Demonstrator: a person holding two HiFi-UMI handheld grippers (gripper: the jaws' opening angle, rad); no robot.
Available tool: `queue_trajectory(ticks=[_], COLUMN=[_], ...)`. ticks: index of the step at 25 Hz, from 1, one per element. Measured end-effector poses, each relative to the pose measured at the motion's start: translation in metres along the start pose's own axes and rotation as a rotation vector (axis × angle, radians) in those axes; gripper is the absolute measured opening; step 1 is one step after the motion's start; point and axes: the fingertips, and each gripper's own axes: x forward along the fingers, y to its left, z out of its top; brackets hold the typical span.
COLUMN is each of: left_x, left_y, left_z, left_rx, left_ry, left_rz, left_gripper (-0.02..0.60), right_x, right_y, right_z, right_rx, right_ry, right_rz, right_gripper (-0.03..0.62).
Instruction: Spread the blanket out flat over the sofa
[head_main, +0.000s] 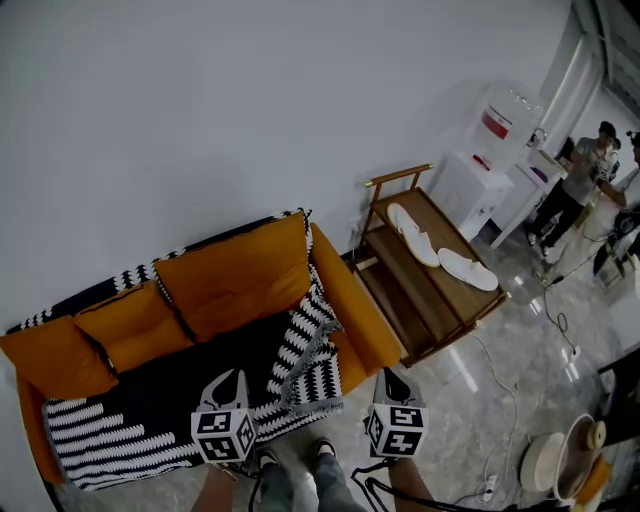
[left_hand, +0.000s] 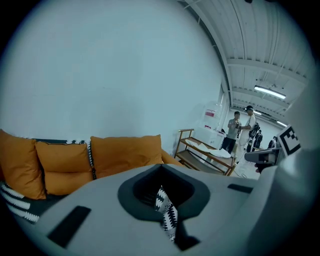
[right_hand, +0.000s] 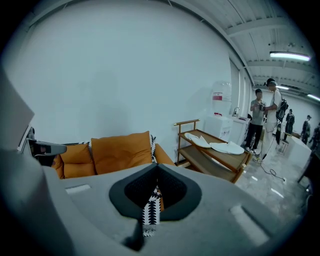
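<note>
Spreading step, front edge in hand: the left gripper (head_main: 230, 388) and right gripper (head_main: 392, 385), both low before the sofa (head_main: 352, 305), each have their jaws closed on a strip of the black-and-white blanket (head_main: 140, 420). The blanket lies over the seat in front of the cushions (head_main: 235, 275), its near edge running to the grippers, with a doubled-back fold toward the right armrest. The next move would seem to call for drawing the two held points apart and rightward, so that the fold opens, before the edge is laid down and released.
</note>
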Motion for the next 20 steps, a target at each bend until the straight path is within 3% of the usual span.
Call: queue_trajectory(ticks=[20], left_x=[0.046], left_y=[0.031], left_z=[-0.134], left_rx=[-0.09], left_ry=[0.14], left_rz=[0.062], left_gripper=[0.003], right_x=[0.079], right_y=[0.019], right_z=[-0.114], right_rx=[0.028], right_ry=[0.142], right_rz=[0.053], right_gripper=[0.005])
